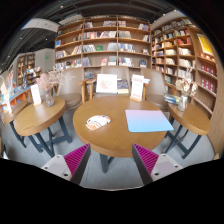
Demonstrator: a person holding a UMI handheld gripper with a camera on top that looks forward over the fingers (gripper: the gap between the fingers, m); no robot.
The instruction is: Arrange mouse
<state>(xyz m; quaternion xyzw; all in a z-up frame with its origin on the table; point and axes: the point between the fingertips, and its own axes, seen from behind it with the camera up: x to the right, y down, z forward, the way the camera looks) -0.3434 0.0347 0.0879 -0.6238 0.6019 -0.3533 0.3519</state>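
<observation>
Broadly, tall bookshelves point(120, 40) line the far walls of the room, packed with rows of books, and they wrap around both sides behind the furniture. Below them sits a round wooden table point(118, 140), the nearest piece of furniture, directly ahead of the gripper point(108, 160) and beyond its fingers. A second wooden table point(35, 115) stands off to the left of it, and part of another point(190, 112) shows to the right. Chairs point(120, 88) are drawn up behind the round table.

On the round table lies a light blue mat point(147, 121), flat on the right half of the top. An upright white sign point(106, 84) stands at the far edge of that table, with another white card point(137, 87) to its right. Smaller still, the mouse point(97, 122) rests on the left half of the tabletop, well apart from the mat and untouched; its exact shape is hard to make out.

The gripper is held level and back from the table edge, pointing straight across the tabletop. Its two fingers point(75, 158), each with a magenta pad, are spread wide apart with nothing between them.
</observation>
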